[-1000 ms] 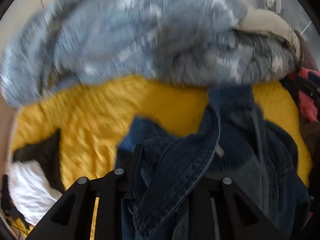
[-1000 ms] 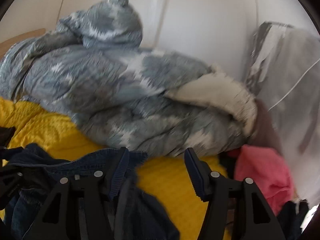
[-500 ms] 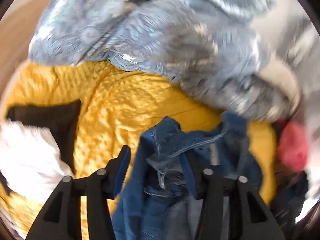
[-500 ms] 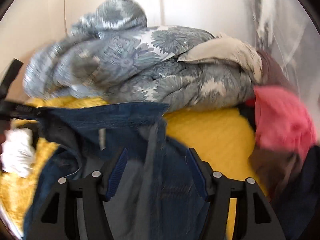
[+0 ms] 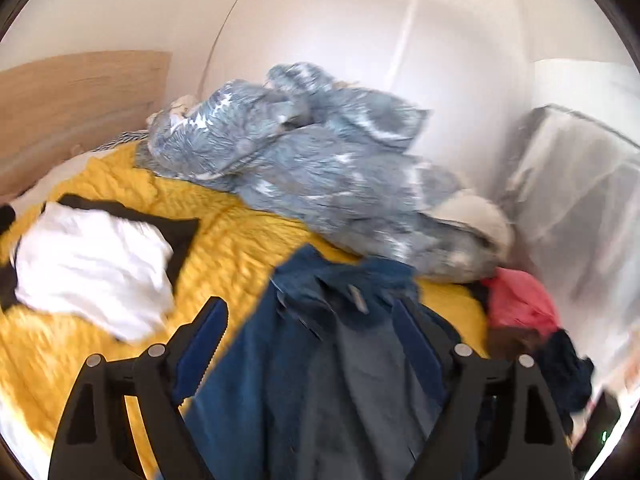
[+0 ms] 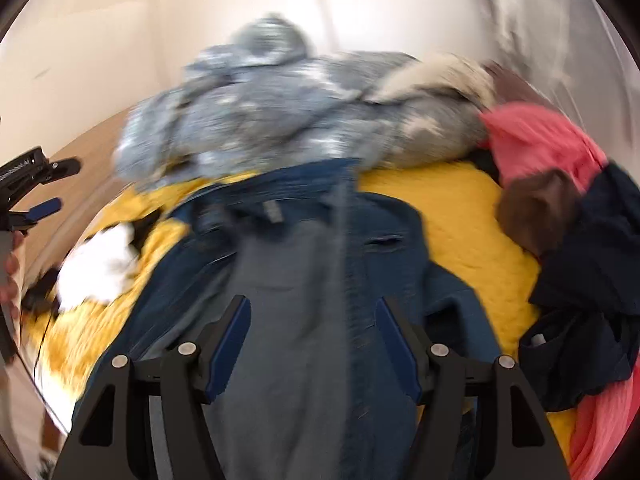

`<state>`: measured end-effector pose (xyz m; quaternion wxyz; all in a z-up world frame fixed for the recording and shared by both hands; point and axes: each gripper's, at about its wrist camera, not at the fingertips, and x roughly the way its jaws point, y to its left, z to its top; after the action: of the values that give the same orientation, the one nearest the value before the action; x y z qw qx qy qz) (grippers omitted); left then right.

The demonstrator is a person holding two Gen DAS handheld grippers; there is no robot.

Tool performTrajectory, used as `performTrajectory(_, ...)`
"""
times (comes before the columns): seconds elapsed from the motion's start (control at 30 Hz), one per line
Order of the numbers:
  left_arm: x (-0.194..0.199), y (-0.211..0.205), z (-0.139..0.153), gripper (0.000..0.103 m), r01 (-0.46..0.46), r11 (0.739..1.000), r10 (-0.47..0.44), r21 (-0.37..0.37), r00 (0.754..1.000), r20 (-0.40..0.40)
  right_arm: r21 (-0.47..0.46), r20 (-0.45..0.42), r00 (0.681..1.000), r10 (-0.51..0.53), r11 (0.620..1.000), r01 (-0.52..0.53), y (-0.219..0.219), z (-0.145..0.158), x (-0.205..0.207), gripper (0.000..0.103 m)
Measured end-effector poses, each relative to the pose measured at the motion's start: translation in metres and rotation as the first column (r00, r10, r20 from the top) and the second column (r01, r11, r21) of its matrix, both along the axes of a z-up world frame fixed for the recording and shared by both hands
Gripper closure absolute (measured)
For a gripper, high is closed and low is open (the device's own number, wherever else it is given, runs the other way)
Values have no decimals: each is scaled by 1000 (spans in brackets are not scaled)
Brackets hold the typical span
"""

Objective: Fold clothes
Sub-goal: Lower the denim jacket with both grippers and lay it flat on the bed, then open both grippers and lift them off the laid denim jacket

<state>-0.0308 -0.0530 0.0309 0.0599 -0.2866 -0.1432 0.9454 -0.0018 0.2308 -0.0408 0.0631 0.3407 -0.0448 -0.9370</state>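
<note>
Your left tongs (image 5: 308,344) are spread wide, pinching nothing; the dark blue denim jacket (image 5: 340,360) lies under and between the blue-padded fingers (image 5: 204,340). Your right tongs (image 6: 314,336) are likewise spread, empty, with the jacket's grey lining showing between the fingers (image 6: 232,340).

Landmark: denim jacket. It lies opened out on the yellow textured bedspread (image 5: 224,248), collar at the far end, its body running back toward you beneath both tongs.

Left of the jacket: a crumpled white garment (image 5: 92,268) resting on a flat black cloth (image 5: 176,228), both on the bedspread. In the right wrist view your left tongs (image 6: 36,188) also show at the left edge, apart from the jacket.

Right of the jacket: a heap with a dark navy garment (image 6: 592,280), a brown piece (image 6: 536,208) and a coral-pink cloth (image 6: 536,136).

Just beyond the jacket collar: a bunched grey-blue floral duvet (image 5: 320,168), its cream underside (image 5: 472,216) turned out at the right end.

Farthest: a light wood headboard (image 5: 72,100) to the left and a white wall (image 5: 360,20) behind. Both views are motion-blurred.
</note>
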Motion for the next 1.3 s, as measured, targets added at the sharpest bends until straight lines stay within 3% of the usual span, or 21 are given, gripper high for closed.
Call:
performTrajectory(0.07, 29, 8, -10, 17, -8, 998, 5, -65, 999, -49, 55, -36, 998, 57, 997, -55, -21, 5, 19, 34)
performTrajectory(0.13, 48, 19, -17, 17, -12, 984, 2, -177, 998, -55, 106, -67, 995, 80, 992, -73, -36, 7, 35, 32)
performTrajectory(0.2, 56, 25, -26, 17, 30, 970, -39, -241, 999, -36, 138, -90, 993, 82, 988, -69, -48, 6, 49, 32)
performTrajectory(0.37, 70, 25, -48, 17, 44, 940, -36, -338, 999, 30, 190, -93, 993, 68, 981, -49, -60, -1, 66, 27)
performTrajectory(0.63, 88, -7, -53, 17, 21, 982, -13, -186, 999, 45, 163, -25, 998, 54, 985, -49, -60, -13, 74, 26)
performTrajectory(0.77, 91, -13, -56, 17, 1, 985, 9, -172, 998, 59, 136, -26, 998, 61, 989, -57, -58, -12, 79, 26)
performTrajectory(0.93, 93, -20, -57, 17, 6, 991, 4, -136, 997, 74, 36, -19, 987, 163, 986, -162, -61, -8, 84, 26)
performTrajectory(1.1, 96, -24, -55, 17, -14, 988, 24, -152, 997, 67, -12, -21, 954, 299, 954, -299, -79, -6, 93, 26)
performTrajectory(1.23, 99, -35, -52, 17, -41, 989, 50, -139, 997, 63, -20, 6, 901, 433, 901, -433, -103, -13, 105, 26)
performTrajectory(1.3, 100, -41, -51, 17, -50, 991, 58, -124, 996, 62, 23, 14, 873, 487, 873, -487, -122, -17, 118, 26)
